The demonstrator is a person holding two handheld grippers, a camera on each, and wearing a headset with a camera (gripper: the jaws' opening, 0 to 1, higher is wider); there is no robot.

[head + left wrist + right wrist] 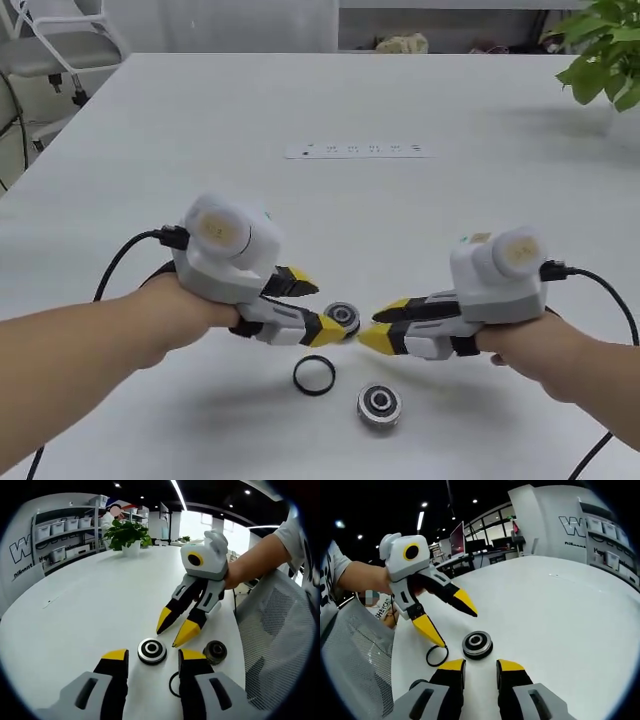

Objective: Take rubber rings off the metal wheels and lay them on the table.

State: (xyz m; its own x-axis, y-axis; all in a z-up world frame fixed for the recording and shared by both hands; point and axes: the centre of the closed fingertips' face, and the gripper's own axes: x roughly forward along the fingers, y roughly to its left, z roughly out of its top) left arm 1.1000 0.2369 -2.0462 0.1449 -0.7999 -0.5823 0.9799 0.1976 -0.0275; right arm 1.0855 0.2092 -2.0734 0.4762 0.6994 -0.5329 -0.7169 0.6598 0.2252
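Note:
A small metal wheel (342,315) with a black rubber ring around it lies flat on the white table (320,200), between the two grippers. My left gripper (330,308) is open, its yellow tips either side of the wheel (152,651). From the right, my right gripper (374,327) points at the same wheel (477,645), open and holding nothing. A loose black rubber ring (314,375) lies on the table just nearer me. Beside it is a second wheel (380,405) with a bare silvery rim.
A white labelled strip (358,150) lies mid-table. A green plant (600,50) stands at the far right corner, and an office chair (60,45) is off the far left edge. Black cables (120,262) trail from both grippers.

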